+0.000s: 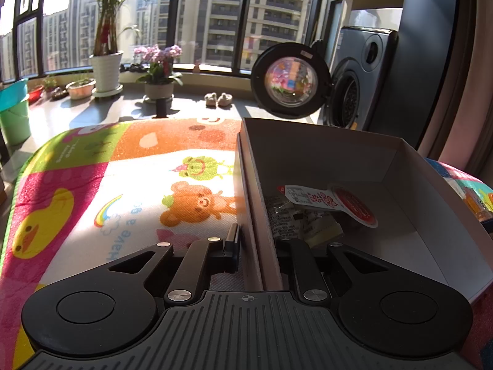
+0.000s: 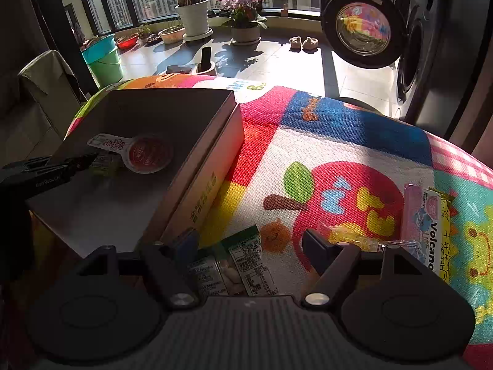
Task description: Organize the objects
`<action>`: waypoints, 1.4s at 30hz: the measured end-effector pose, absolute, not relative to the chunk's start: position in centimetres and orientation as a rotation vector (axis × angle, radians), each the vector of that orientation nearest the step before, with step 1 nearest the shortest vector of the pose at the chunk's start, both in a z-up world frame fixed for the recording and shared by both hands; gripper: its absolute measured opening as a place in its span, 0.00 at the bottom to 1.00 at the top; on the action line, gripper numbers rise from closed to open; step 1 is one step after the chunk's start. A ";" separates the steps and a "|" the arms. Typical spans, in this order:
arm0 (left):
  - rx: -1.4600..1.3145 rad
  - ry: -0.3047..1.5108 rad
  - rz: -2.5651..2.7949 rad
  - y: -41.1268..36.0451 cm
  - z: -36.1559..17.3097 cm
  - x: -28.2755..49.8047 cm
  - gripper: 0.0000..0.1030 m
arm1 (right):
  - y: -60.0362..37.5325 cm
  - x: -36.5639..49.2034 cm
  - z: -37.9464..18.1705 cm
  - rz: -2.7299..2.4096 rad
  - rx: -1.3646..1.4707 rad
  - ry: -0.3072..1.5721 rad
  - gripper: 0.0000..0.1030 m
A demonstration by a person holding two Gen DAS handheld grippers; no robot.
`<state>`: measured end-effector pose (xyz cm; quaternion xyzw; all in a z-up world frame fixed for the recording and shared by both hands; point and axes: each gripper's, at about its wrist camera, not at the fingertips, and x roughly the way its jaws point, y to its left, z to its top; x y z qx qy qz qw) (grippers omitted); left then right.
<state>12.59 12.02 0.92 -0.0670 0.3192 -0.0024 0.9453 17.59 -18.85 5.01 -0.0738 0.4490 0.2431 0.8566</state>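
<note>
An open cardboard box [image 1: 400, 166] sits on a colourful cartoon play mat [image 1: 92, 191]. Inside lie a round red-lidded cup [image 1: 354, 205] and clear snack packets [image 1: 289, 219]. My left gripper [image 1: 255, 240] is shut on the box's left wall [image 1: 246, 185]. In the right wrist view the box [image 2: 197, 166] stands at the left, with the cup [image 2: 148, 154] inside. My right gripper [image 2: 249, 240] is open, its fingers either side of a green-and-white snack packet [image 2: 234, 265] on the mat. A yellow candy [image 2: 354, 237], a pink packet [image 2: 420, 212] and a yellow packet [image 2: 443, 234] lie to its right.
A front-loading washing machine [image 1: 357, 92] with its round door [image 1: 291, 80] open stands beyond the mat. Potted plants [image 1: 106, 67], slippers [image 1: 218, 98] and green buckets [image 1: 14, 111] stand on the floor by the windows. The left gripper [image 2: 46, 172] shows at the box's edge.
</note>
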 end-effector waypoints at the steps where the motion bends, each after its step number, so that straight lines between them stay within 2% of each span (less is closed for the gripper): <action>1: -0.136 0.650 -0.005 12.0 0.9 12.6 0.15 | -18.8 17.2 4.8 0.509 -0.195 0.945 0.73; 7: -0.137 0.649 -0.004 12.0 0.9 12.6 0.15 | -18.1 14.5 4.0 0.611 -0.329 0.938 0.73; 12: -0.137 0.647 -0.003 12.1 0.9 12.6 0.15 | -17.1 13.9 2.6 0.600 -0.405 0.921 0.83; 13: -0.138 0.647 -0.003 12.1 0.9 12.6 0.15 | -17.2 14.2 2.6 0.595 -0.385 0.931 0.82; 14: -0.139 0.647 -0.003 12.1 1.0 12.6 0.15 | -17.4 14.5 2.6 0.586 -0.357 0.938 0.75; 17: -0.140 0.647 -0.002 12.1 0.9 12.6 0.15 | -17.5 13.7 2.8 0.549 -0.322 0.945 0.60; 19: -0.140 0.647 -0.003 12.2 1.0 12.6 0.15 | -17.6 12.5 3.0 0.521 -0.316 0.947 0.56; 25: -0.143 0.644 -0.003 12.2 0.9 12.6 0.15 | -18.5 6.3 3.1 0.457 -0.240 0.976 0.54; 30: -0.142 0.643 -0.002 12.1 0.9 12.6 0.15 | -18.0 1.1 3.5 0.483 -0.195 0.980 0.58; 34: -0.142 0.643 -0.002 12.2 0.9 12.6 0.15 | -17.1 -1.3 4.4 0.495 -0.249 0.897 0.74; 38: -0.141 0.642 -0.002 12.2 0.9 12.6 0.15 | -16.3 -0.8 3.8 0.469 -0.328 0.868 0.76; 42: -0.140 0.642 -0.002 12.1 0.9 12.6 0.15 | -16.4 0.2 2.9 0.479 -0.280 0.908 0.74</action>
